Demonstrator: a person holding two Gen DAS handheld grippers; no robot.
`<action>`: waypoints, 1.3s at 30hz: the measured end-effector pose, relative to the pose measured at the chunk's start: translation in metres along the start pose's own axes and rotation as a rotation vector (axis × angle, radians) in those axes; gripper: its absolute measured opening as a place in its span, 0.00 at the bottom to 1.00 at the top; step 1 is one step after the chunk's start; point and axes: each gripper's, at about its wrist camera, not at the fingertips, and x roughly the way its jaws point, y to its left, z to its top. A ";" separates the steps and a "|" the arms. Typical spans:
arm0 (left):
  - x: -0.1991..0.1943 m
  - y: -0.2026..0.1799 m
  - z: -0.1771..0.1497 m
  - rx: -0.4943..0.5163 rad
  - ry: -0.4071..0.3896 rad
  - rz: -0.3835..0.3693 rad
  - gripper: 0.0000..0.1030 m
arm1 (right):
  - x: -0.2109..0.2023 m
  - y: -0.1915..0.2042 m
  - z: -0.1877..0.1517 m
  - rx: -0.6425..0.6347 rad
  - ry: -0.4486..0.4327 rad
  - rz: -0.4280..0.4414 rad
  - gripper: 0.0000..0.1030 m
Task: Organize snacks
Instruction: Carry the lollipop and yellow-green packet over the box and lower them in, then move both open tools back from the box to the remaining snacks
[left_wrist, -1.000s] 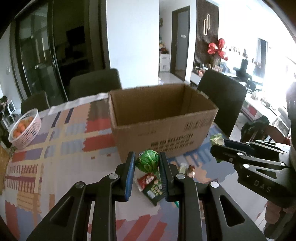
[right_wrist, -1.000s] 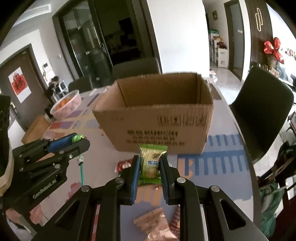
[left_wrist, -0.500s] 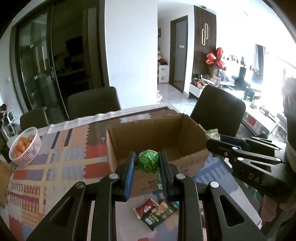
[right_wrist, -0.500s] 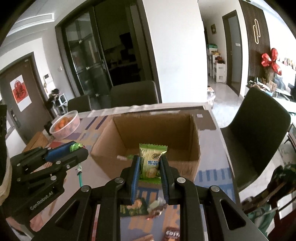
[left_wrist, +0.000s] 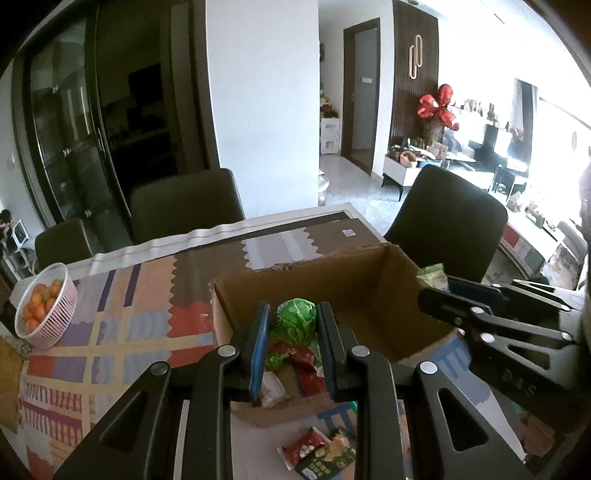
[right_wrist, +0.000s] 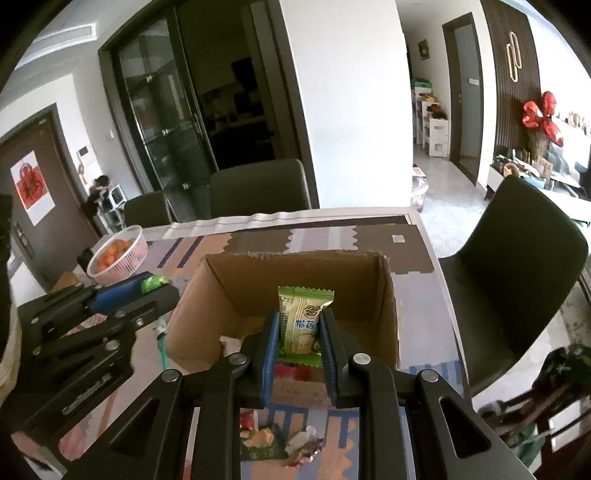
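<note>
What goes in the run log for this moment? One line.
left gripper: shut on green round candy | right gripper: shut on green biscuit packet | both over open cardboard box | not yet released

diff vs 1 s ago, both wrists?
Both grippers rose from table level in front of the cardboard box to above its open top. Left gripper stays shut on the green round snack, right gripper on the green packet; nothing released. Box, orange basket and loose snacks on the table unmoved.
</note>
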 end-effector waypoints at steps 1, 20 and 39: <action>0.004 0.001 0.002 0.002 0.007 0.003 0.25 | 0.002 0.000 0.000 -0.003 0.002 -0.005 0.22; -0.019 -0.001 -0.023 0.006 -0.026 0.037 0.66 | -0.004 -0.008 -0.019 -0.004 0.010 -0.081 0.48; -0.074 -0.037 -0.106 -0.038 -0.001 -0.032 0.68 | -0.057 -0.006 -0.094 -0.075 0.020 -0.038 0.48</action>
